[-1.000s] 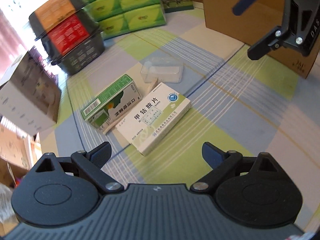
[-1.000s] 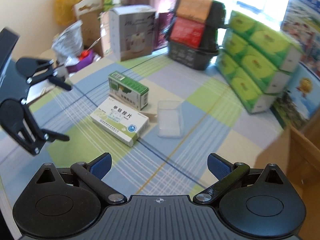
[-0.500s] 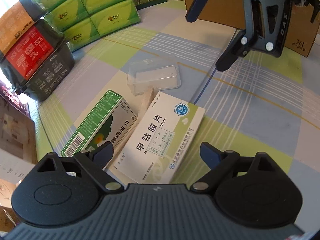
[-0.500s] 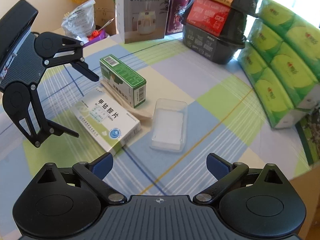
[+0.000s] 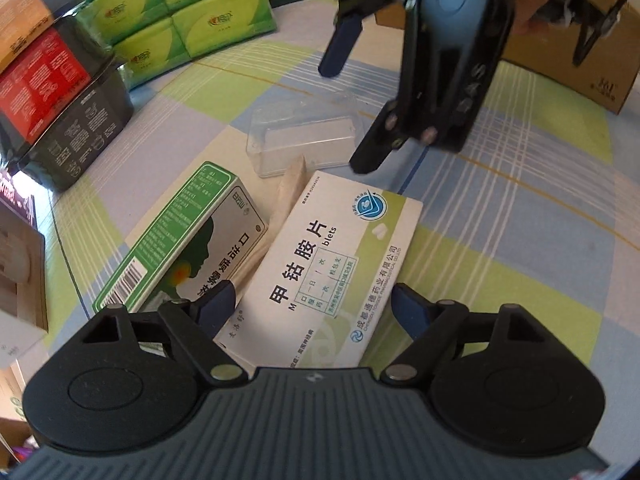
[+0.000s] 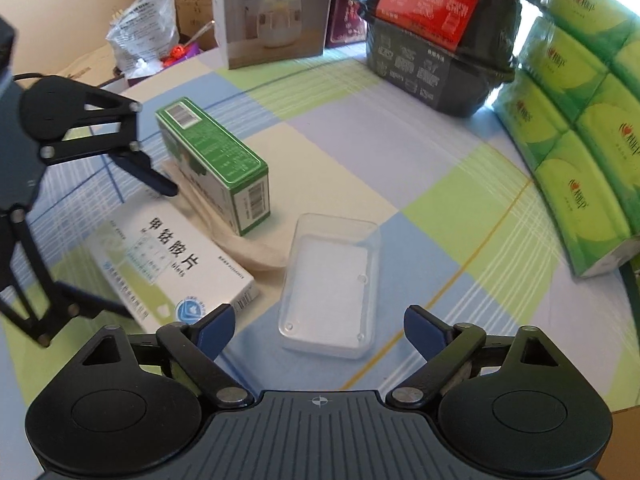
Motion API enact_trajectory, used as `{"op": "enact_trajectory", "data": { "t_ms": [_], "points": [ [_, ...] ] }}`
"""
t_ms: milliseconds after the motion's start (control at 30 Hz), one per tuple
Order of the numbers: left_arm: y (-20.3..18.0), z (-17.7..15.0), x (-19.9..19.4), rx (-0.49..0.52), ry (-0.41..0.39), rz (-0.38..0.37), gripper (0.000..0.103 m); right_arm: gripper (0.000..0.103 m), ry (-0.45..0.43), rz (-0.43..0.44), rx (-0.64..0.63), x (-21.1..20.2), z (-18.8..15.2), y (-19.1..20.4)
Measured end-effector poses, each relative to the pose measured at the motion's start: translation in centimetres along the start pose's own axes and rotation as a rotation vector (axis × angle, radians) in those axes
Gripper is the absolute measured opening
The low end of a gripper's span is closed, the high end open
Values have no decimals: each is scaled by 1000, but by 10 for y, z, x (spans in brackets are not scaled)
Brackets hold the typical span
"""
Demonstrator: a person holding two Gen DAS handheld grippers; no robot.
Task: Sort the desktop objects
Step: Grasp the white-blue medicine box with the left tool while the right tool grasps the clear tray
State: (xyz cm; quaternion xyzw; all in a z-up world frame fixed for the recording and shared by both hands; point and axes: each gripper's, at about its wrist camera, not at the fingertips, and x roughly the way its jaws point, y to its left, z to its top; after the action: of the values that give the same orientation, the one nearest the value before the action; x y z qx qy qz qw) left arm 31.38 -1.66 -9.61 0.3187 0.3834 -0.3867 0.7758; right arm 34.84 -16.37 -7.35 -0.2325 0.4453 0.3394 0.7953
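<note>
- White medicine box: flat rectangular carton, white with a pale green band and a round blue logo at one end, large black Chinese characters and a small printed grid on its top face. Lies flat on the checked tablecloth, directly under the left gripper. In the right wrist view the same box lies just left of the clear case, with a barcode on its short end.
- Green medicine box: green-bordered carton with a silver panel, a dark head silhouette and a barcode. Sits just beside the white box; in the right wrist view it stands on a long edge.
- Beige strip: pale cloth-like piece on the cloth, running under the green box and between the two cartons; what it is cannot be told.
- Clear plastic case: shallow, transparent, rounded corners, lying flat in front of the right gripper. In the left wrist view it lies beyond the cartons.
- Left gripper: blue-tipped fingers spread wide to either side of the white box, gripping nothing.
- Right gripper: fingers wide apart over the near end of the clear case, nothing held. Seen from the left wrist camera it hangs over the case.
- Surroundings: green tissue packs, stacked black containers, a white humidifier box, a cardboard box.
</note>
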Motion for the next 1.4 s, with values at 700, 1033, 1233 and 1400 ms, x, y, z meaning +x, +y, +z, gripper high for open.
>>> {"op": "enact_trajectory", "data": {
  "t_ms": [700,1033,1233,1400],
  "points": [
    [-37,2,-10,-183,72,15,69,54,82,-81,277,-31,-59,15],
    [-126,-6,-46,-483,94,92,67,54,59,-102,506,-92,-153,74],
    [-181,-15,-66,-552,54,154,68,54,19,-124,536,-122,-203,107],
    [-191,-21,-69,-575,4,181,68,64,-46,-116,530,-124,-211,109]
  ]
}}
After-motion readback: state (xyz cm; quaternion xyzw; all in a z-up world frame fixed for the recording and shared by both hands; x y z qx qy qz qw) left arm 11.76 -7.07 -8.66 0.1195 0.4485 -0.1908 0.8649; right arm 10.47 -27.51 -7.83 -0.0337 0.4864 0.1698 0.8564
